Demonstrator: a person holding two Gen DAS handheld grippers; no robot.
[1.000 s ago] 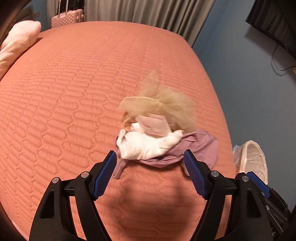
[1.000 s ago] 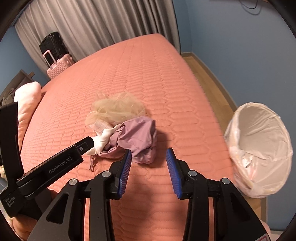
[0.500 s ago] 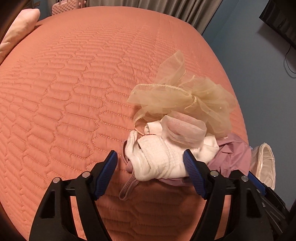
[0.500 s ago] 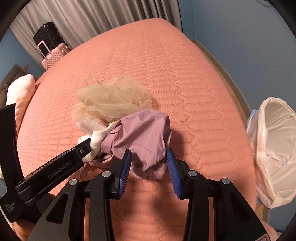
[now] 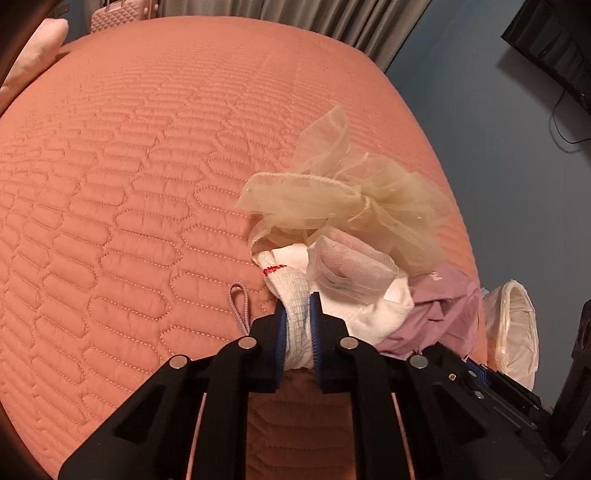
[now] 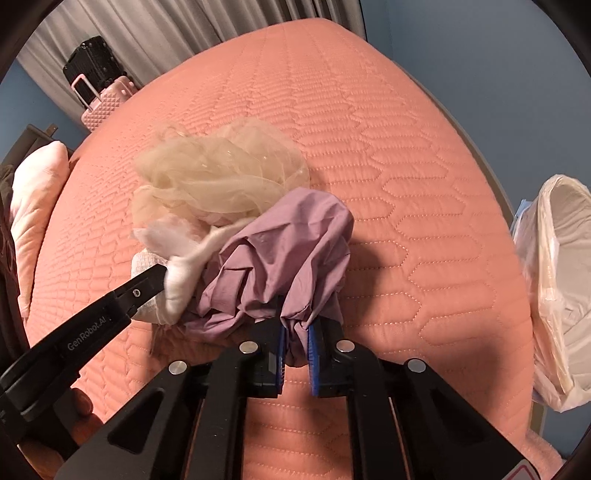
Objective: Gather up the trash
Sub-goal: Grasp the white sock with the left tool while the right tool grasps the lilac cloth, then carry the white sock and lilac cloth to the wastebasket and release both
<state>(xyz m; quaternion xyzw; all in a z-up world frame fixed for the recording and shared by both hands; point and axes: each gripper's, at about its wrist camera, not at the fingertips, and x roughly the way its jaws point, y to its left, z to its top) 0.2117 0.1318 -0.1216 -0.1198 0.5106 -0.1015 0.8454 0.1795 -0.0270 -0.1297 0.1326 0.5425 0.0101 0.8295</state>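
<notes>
Now white sock (image 5: 295, 325) pinched between left jaws, purple cloth (image 6: 291, 258) between right

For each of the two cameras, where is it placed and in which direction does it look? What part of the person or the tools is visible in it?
Left wrist: sits on the left gripper, looks forward over the bed; its own fingers clamp the white cloth.
Right wrist: sits on the right gripper, looks up the bed towards the curtain; its fingers clamp the purple cloth, and the left gripper enters from the left.
Shared: the pile with the beige mesh, the bed, the lined bin beside it.
</notes>
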